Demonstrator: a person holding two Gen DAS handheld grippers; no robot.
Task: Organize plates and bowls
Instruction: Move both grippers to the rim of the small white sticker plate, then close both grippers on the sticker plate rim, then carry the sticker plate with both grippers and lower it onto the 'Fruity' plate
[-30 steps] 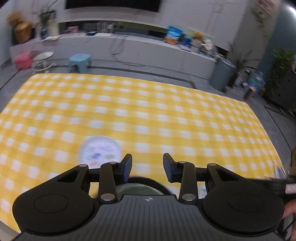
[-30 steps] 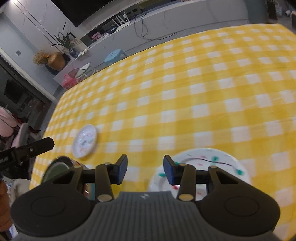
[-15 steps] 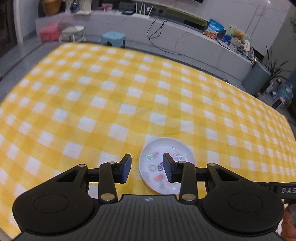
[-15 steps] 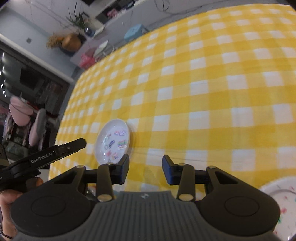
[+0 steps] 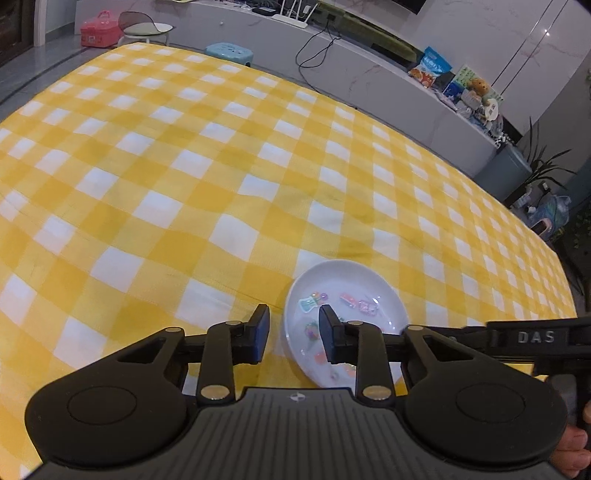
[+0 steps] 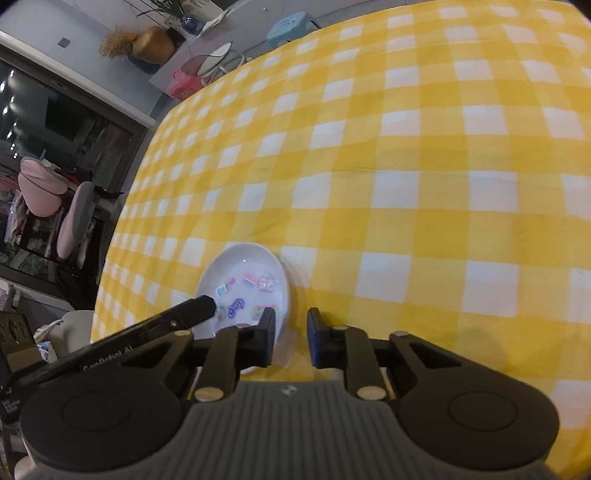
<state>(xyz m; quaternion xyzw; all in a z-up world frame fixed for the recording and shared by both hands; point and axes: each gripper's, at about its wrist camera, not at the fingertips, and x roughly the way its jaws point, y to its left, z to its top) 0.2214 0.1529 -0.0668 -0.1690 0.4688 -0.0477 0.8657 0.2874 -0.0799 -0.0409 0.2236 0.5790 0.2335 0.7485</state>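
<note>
A small white plate with coloured stickers (image 5: 347, 295) lies on the yellow checked tablecloth (image 5: 221, 166). My left gripper (image 5: 293, 336) is open, its jaws straddling the plate's left rim, right finger over the plate. In the right wrist view the same plate (image 6: 251, 284) lies left of my right gripper (image 6: 291, 338), which is open with its left finger at the plate's right rim. The left gripper's finger (image 6: 195, 308) reaches over the plate there. The right gripper's body (image 5: 535, 338) shows at the right of the left wrist view.
The tablecloth (image 6: 406, 166) spreads wide ahead. Beyond the far edge stand a blue stool (image 5: 229, 51), a pink box (image 5: 99, 33), a long grey counter (image 5: 369, 74) and a grey bin (image 5: 502, 173). The table's left edge (image 6: 122, 206) drops off near pink chairs.
Both grippers have closed in on the small sticker plate. The large plate and the dark bowl seen a second ago have left view.
</note>
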